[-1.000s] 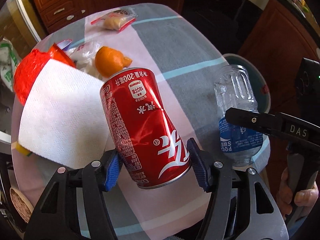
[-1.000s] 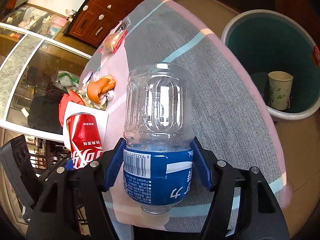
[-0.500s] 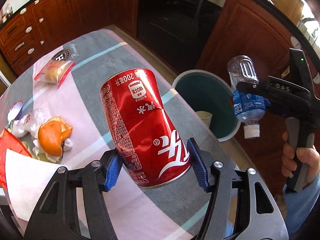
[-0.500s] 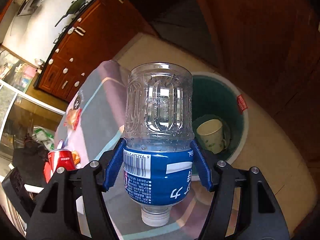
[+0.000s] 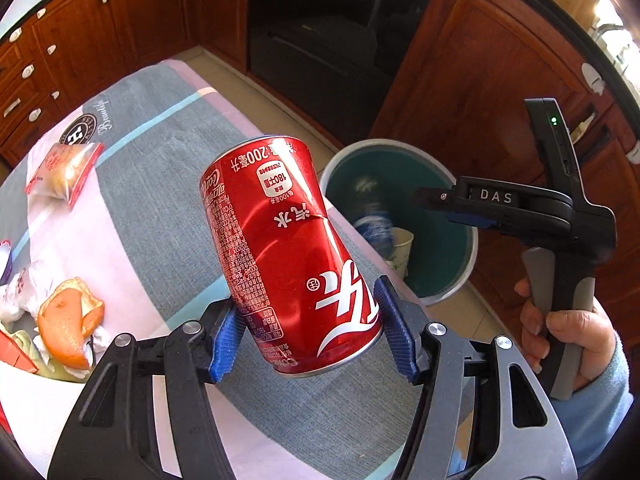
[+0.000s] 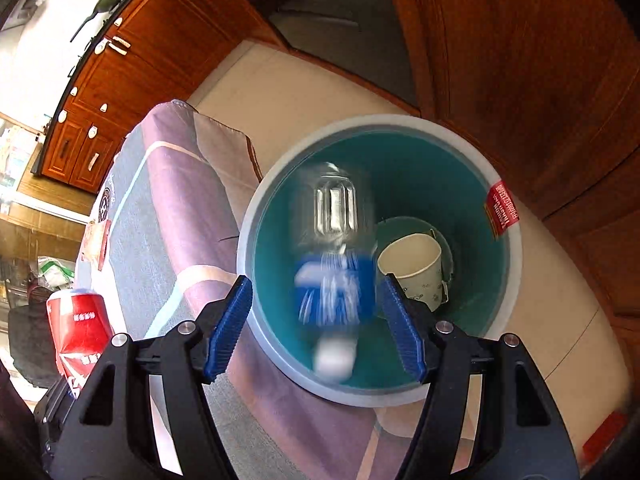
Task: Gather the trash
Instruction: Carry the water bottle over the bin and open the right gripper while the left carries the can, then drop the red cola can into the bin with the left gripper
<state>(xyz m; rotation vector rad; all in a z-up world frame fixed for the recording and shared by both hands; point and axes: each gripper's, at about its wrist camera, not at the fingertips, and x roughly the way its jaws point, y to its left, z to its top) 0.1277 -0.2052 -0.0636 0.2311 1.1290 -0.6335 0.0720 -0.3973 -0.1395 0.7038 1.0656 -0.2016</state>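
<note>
A dented red soda can (image 5: pixel 288 256) hangs over the table edge, and my left gripper (image 5: pixel 312 336) is shut on its lower part. My right gripper (image 6: pixel 316 320) stands open above the teal bin (image 6: pixel 420 168); a hand (image 5: pixel 560 328) holds its handle. Blurred by motion, a clear plastic bottle (image 6: pixel 334 264) with a blue label falls cap-down into the bin, free of both pads. A paper cup (image 6: pixel 416 268) lies at the bin's bottom. The left wrist view shows the bottle (image 5: pixel 372 216) inside the bin (image 5: pixel 384 146), below the right gripper (image 5: pixel 436 200).
On the striped tablecloth (image 5: pixel 168 128) lie an orange peel (image 5: pixel 70 326), crumpled white wrappers (image 5: pixel 16 296) and a red-edged snack bag (image 5: pixel 62 170). The bin stands on the floor against the table's edge. Wooden cabinets (image 5: pixel 500 80) and a dark oven (image 5: pixel 328 20) stand behind.
Both grippers swung from over the table toward the bin. The right gripper's jaws let go of the bottle, which now drops into the bin. The left still holds the can.
</note>
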